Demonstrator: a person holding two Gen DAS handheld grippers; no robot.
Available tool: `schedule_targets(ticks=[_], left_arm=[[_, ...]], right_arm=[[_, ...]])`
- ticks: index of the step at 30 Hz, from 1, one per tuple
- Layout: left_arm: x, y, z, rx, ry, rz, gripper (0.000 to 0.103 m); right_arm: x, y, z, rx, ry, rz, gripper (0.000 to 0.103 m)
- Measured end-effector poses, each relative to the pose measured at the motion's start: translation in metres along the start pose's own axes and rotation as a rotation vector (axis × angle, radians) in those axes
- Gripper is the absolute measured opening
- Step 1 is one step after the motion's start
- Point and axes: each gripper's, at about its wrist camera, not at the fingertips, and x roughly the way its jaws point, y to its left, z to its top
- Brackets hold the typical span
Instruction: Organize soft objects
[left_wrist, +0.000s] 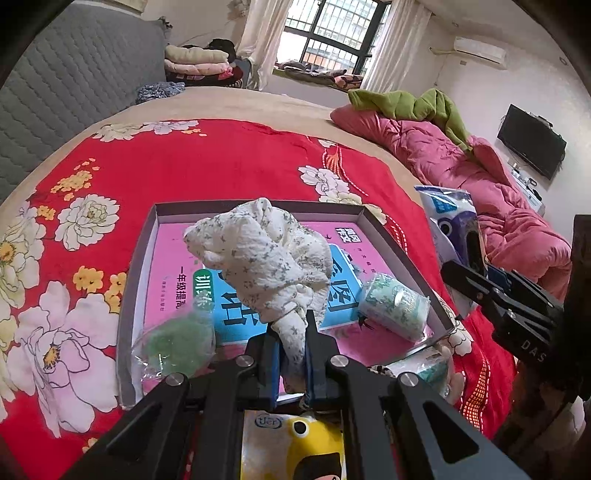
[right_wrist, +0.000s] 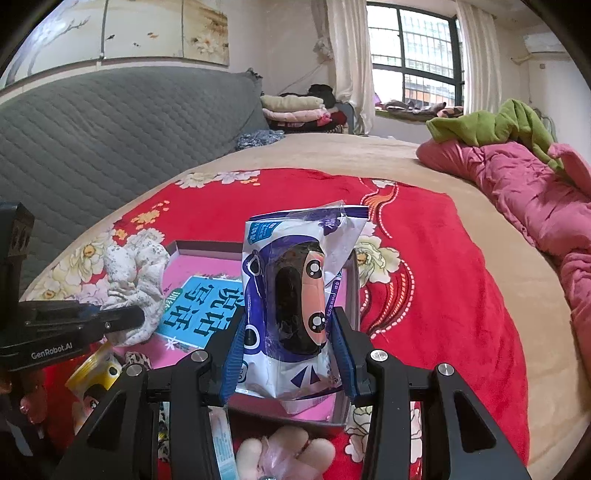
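Left gripper (left_wrist: 293, 332), bottom centre of the left wrist view, jaws pinched tight on a twisted tail of the white floral cloth (left_wrist: 258, 254); the rest of the cloth bunches up above the fingers, in front of the middle of the shallow grey box (left_wrist: 136, 258). Box sits on the red flowered bedspread (left_wrist: 207, 162) and takes up the centre of the frame; its floor is covered by a pink and blue book (left_wrist: 173, 266) with printed characters. Inside the box: a clear bag of green bits (left_wrist: 173, 343) at lower left, a green-patterned tissue pack (left_wrist: 395, 306) at the right wall. Another small patterned pack (left_wrist: 424, 369) lies just outside the box's lower right corner. Yellow cartoon packet (left_wrist: 295, 443) shows under the gripper at the bottom edge. Right gripper (right_wrist: 290, 332), lower centre of the right wrist view, blue pads closed on both sides of a white and purple cartoon-face packet (right_wrist: 295, 295), held upright over the right part of the box. Same packet appears at the right of the left wrist view, in front of the pink quilt (left_wrist: 480, 184). Green garment (left_wrist: 413, 107) lies on the quilt, upper right. Grey quilted headboard (left_wrist: 74, 96) fills the upper left. Pale plush item (right_wrist: 284, 454) at the bottom edge of the right wrist view, partly hidden.
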Motion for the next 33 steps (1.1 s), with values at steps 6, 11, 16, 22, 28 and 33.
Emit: schedule_targets(ticks=[6,11,16,22,28,33], left_arm=[[0.006,-0.002,0.000,0.005,0.017,-0.009,0.010],[0.012,-0.003,-0.002,0.013,0.032,-0.016,0.010],[0.016,-0.004,-0.003,0.021,0.046,-0.027,0.010],[0.022,-0.004,-0.006,0.019,0.073,-0.042,0.010],[0.027,-0.001,-0.007,0.021,0.094,-0.046,0.010],[0.030,0.000,-0.008,0.015,0.109,-0.039,0.010]], right_arm=[[0.008,0.001,0.004,-0.012,-0.003,0.002,0.045],[0.015,-0.001,0.009,-0.015,-0.004,-0.003,0.045],[0.021,0.000,0.010,-0.023,-0.004,-0.005,0.045],[0.025,0.001,0.010,-0.029,0.005,0.004,0.045],[0.030,0.000,0.010,-0.036,0.026,-0.015,0.045],[0.040,0.001,0.005,-0.047,0.078,-0.017,0.045]])
